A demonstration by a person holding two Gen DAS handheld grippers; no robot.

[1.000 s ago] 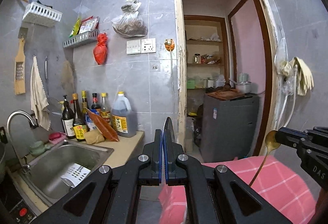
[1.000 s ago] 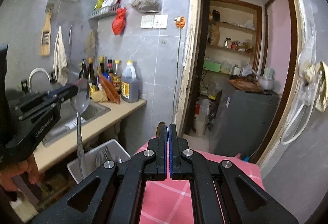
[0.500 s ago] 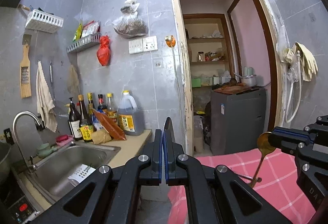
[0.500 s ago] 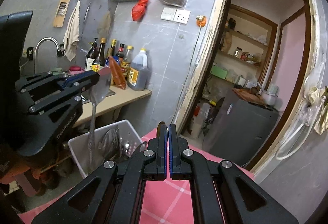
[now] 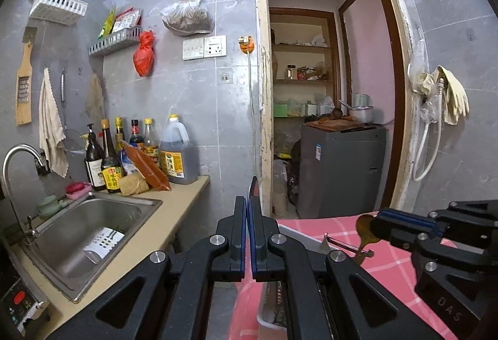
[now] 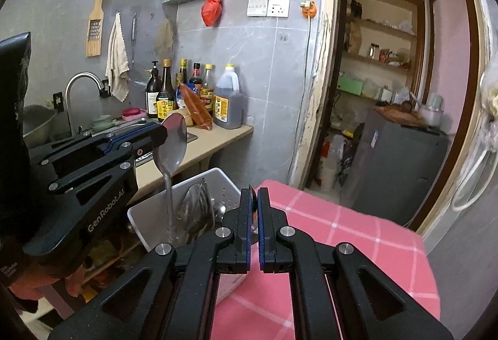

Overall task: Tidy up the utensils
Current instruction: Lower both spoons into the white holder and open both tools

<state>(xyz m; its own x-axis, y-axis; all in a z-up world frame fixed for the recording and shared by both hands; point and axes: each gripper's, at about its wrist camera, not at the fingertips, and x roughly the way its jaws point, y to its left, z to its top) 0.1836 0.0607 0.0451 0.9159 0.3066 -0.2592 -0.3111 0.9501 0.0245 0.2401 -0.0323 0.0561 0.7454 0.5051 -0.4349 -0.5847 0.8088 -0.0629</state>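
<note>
Spoons have both come down lower than a second ago: the left gripper (image 6: 162, 134) pinches the silver spoon (image 6: 172, 141) over the white bin (image 6: 218, 181), the right gripper (image 5: 378, 225) pinches the gold spoon (image 5: 365, 231), so dropping in looks close.

A silver spoon (image 6: 172, 141) is hanging bowl-up, its handle pointing toward 6 o'clock into a white basket (image 6: 218, 181) that is holding more utensils. At 3 o'clock, a bronze spoon (image 5: 365, 229) is dangling likewise.
</note>
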